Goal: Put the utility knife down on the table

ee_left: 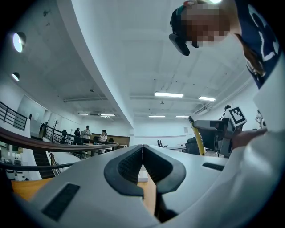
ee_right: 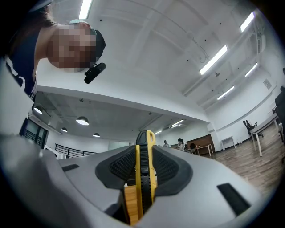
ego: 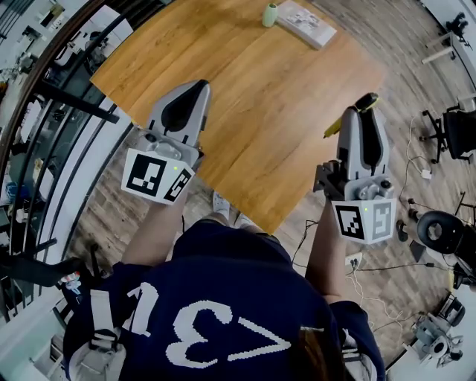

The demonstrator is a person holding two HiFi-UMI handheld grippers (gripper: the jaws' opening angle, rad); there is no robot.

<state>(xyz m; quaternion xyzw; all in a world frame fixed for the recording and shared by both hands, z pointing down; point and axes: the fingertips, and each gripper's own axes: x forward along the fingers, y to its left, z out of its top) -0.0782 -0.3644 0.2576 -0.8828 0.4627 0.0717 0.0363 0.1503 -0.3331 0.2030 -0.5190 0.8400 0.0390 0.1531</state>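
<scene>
A yellow and black utility knife [ee_right: 144,178] stands clamped between the pads of my right gripper [ee_right: 144,167]; its tip sticks out past the jaws. In the head view the same knife [ego: 349,115] shows above the right edge of the wooden table [ego: 245,97], held by the right gripper [ego: 363,111]. My left gripper [ego: 195,89] hovers over the table's left part, shut with nothing between its pads [ee_left: 133,162]. From the left gripper view, the knife [ee_left: 196,139] and the right gripper appear at the right.
A white flat box [ego: 306,22] and a small pale green bottle [ego: 270,14] sit at the table's far edge. A railing runs along the left. Office chairs and cables lie on the floor at the right.
</scene>
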